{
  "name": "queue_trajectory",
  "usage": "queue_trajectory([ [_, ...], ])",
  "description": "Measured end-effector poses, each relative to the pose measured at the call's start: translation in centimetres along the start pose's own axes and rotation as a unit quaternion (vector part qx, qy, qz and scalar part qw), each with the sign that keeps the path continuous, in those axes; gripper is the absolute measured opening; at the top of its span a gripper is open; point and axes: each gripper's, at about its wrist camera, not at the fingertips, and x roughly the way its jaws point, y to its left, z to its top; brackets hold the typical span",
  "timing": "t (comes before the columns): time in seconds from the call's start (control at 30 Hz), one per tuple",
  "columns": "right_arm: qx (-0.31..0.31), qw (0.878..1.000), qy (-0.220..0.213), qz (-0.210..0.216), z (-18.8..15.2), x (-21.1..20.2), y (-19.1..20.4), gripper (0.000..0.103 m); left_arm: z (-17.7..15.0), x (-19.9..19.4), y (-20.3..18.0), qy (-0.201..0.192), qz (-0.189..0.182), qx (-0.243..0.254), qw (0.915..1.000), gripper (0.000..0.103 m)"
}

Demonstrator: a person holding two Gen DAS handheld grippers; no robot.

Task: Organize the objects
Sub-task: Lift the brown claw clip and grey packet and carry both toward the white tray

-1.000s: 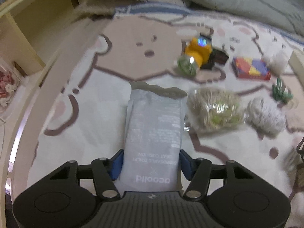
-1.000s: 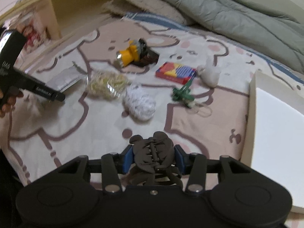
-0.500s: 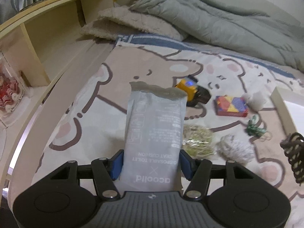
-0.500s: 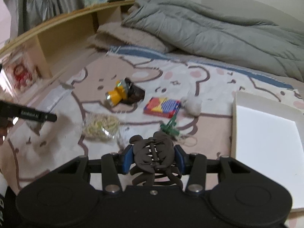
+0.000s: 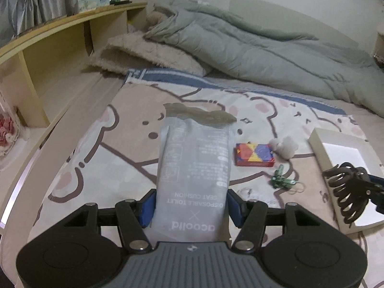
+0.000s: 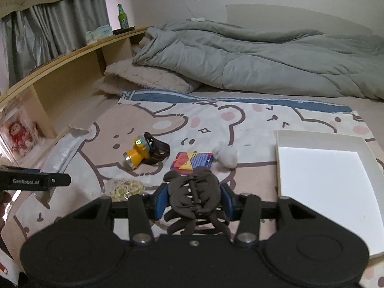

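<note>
My left gripper (image 5: 190, 204) is shut on a grey toilet seat cushion packet (image 5: 194, 168) and holds it up above the bed. My right gripper (image 6: 194, 198) is shut on a dark brown hair claw clip (image 6: 194, 192), also lifted; the clip shows in the left wrist view (image 5: 345, 192) over the white tray (image 5: 319, 151). The tray (image 6: 319, 168) lies at the right of the bear-print blanket (image 6: 216, 124). A yellow headlamp (image 6: 141, 152), a colourful card box (image 6: 192, 162), a white fluffy ball (image 6: 226, 154) and a bag of rubber bands (image 6: 124, 188) lie on the blanket.
A green clip with string (image 5: 282, 180) lies near the card box (image 5: 254, 154). A grey duvet (image 6: 264, 57) and beige pillow (image 6: 144, 79) fill the back. A wooden shelf headboard (image 6: 72, 72) runs along the left, with a green bottle (image 6: 123, 16) on top.
Both grippers have risen and tilted up from the blanket with their loads. The left gripper swung right; the headlamp and rubber band bag left its view and the tray came in.
</note>
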Motion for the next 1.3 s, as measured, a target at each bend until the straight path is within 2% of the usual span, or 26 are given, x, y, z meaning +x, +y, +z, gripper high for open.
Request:
queue_trajectory([
  [0.37, 0.029, 1.0, -0.007, -0.006, 0.8, -1.1, -1.7, 0.047, 1.2, -1.3, -2.3, -0.034, -0.014, 0.007, 0.9993, 0.061],
  [0.63, 0.014, 1.0, -0.007, -0.021, 1.7, -2.1, -2.2, 0.047, 2.4, -0.2, -4.9, -0.004, -0.032, 0.009, 0.9994, 0.061],
  [0.73, 0.022, 0.999, 0.0, -0.032, 2.4, -2.0, -3.1, 0.047, 3.2, -0.3, -6.1, -0.006, -0.038, 0.008, 0.9992, 0.061],
  [0.87, 0.036, 0.998, 0.005, -0.054, 3.9, -1.6, -5.3, 0.047, 4.7, -0.4, -8.2, -0.016, -0.042, 0.009, 0.9989, 0.062],
  [1.03, 0.038, 0.994, -0.014, -0.097, 5.9, -1.5, -7.9, 0.047, 6.8, 0.2, -11.5, -0.012, -0.065, -0.006, 0.9978, 0.062],
  [1.3, 0.033, 0.99, -0.023, -0.134, 7.5, -1.1, -12.1, 0.047, 8.6, 1.6, -18.4, -0.015, -0.104, 0.003, 0.9944, 0.062],
])
